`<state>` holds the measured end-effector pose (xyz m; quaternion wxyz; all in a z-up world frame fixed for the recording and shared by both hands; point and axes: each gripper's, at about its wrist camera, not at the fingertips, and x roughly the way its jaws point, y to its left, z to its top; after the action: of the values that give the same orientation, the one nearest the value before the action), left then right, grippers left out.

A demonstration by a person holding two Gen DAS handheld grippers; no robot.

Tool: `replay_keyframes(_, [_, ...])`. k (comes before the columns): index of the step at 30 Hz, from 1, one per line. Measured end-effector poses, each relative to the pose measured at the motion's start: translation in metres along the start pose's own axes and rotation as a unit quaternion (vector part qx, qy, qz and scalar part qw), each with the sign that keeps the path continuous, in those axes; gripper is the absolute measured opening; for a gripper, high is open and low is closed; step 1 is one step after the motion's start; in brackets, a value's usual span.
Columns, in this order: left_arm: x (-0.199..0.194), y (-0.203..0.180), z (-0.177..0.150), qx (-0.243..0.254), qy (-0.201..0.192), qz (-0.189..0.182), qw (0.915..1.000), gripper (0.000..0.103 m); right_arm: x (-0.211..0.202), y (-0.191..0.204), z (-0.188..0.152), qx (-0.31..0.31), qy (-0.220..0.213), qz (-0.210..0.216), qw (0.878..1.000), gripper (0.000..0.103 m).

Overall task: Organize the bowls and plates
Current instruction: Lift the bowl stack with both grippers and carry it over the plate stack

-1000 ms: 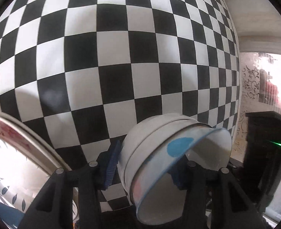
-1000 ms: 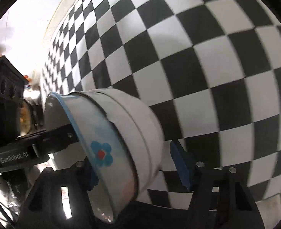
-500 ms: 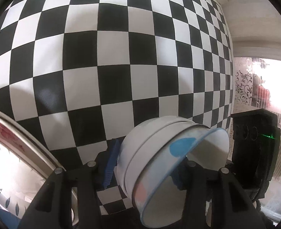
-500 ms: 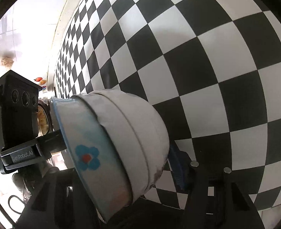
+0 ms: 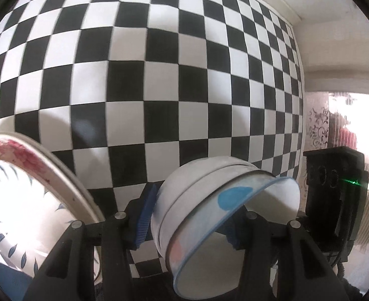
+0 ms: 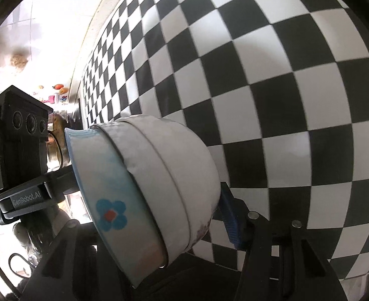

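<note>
- Left wrist view: the left gripper (image 5: 188, 215) is clenched on a stack of bowls (image 5: 209, 200) in the lower centre of the frame. One blue pad presses the outside of the white bowls; the other finger is inside the innermost bowl.
- The stack is tilted, with its open mouth toward the lower right. The inner bowl has a light blue rim and a blue spot.
- At the lower left stand plates (image 5: 21, 200), one with a pink flower pattern on the rim and one with blue leaves.
- Behind everything is a black and white checkered surface (image 5: 159, 75). At the right edge the right gripper's black body with a green light shows.
- Right wrist view: the stack fills the lower centre, with its mouth toward the left. A blue flower with a red centre is on the inner bowl.
- The right gripper (image 6: 159, 223) has the stack between its fingers and its jaws are closing. The right blue pad (image 6: 231, 219) is just beside the white bowl; I cannot tell if it touches. The left finger is hidden behind the bowls.
- The left gripper's body is at the middle left, with its finger reaching to the rim.
</note>
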<state>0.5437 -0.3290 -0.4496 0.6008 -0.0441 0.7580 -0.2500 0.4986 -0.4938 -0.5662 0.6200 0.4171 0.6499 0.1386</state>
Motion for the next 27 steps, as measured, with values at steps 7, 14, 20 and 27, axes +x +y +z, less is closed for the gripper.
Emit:
replay_keyframes(7, [-0.033, 0.011, -0.004, -0.003, -0.023, -0.006, 0.9997, 0.045, -0.002, 0.034, -0.002, -0.015, 0.006, 0.002, 1.000, 0.056])
replay_keyframes(14, [-0.077, 0.031, -0.006, 0.001, -0.044, -0.010, 0.9990, 0.045, 0.002, 0.082, -0.013, -0.033, -0.002, 0.000, 0.999, 0.055])
replay_keyframes(20, [-0.112, 0.059, -0.012, -0.003, -0.067, -0.002, 0.9977, 0.045, 0.024, 0.124, -0.023, -0.051, 0.004, 0.010, 0.999, 0.056])
replay_keyframes(27, [-0.128, 0.111, -0.025, -0.040, -0.078, 0.003, 0.9962, 0.045, 0.072, 0.160, -0.029, -0.073, 0.034, 0.010, 0.997, 0.056])
